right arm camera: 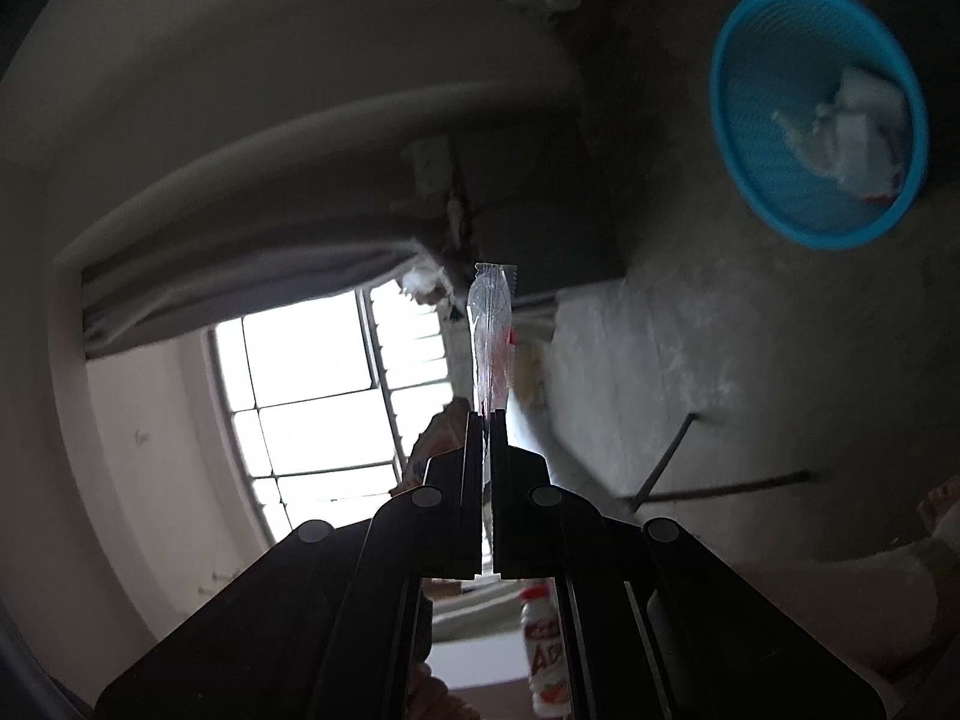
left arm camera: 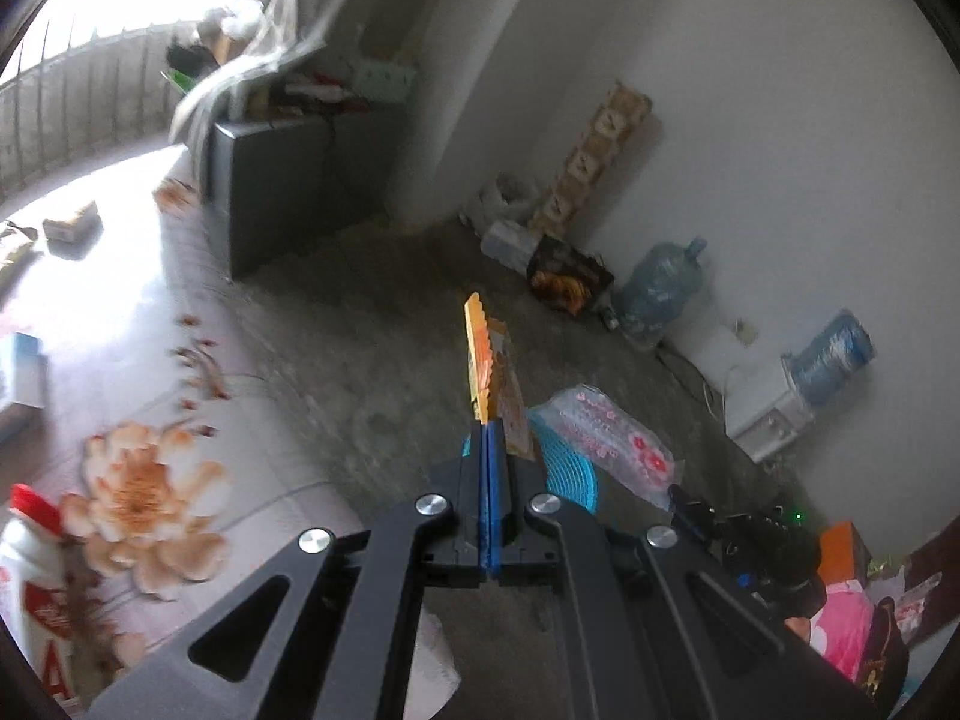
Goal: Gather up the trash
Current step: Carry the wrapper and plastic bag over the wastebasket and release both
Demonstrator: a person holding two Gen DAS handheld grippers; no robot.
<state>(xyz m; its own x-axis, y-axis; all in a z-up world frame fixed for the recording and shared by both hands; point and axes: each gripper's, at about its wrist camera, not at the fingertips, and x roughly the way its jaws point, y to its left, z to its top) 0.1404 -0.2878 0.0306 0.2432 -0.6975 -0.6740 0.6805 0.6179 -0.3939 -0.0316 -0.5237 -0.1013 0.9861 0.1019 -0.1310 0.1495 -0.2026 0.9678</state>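
Note:
My left gripper (left arm camera: 487, 427) is shut on an orange snack wrapper (left arm camera: 483, 360) that sticks up edge-on above the fingertips. Just beyond and below it a blue mesh waste basket (left arm camera: 570, 474) stands on the concrete floor. A clear pink-printed plastic bag (left arm camera: 606, 441) held by my right gripper (left arm camera: 690, 510) hangs over the basket. In the right wrist view my right gripper (right arm camera: 487, 415) is shut on that clear wrapper (right arm camera: 492, 336), seen edge-on. The basket (right arm camera: 744, 180) appears upper right with white crumpled trash (right arm camera: 852, 126) inside.
A white bottle with a red cap (left arm camera: 30, 564) stands at the lower left on a flowered table cover (left arm camera: 144, 480). Water jugs (left arm camera: 660, 282), a dispenser (left arm camera: 768, 414), a dark snack bag (left arm camera: 567, 276) and a grey cabinet (left arm camera: 270, 180) line the wall.

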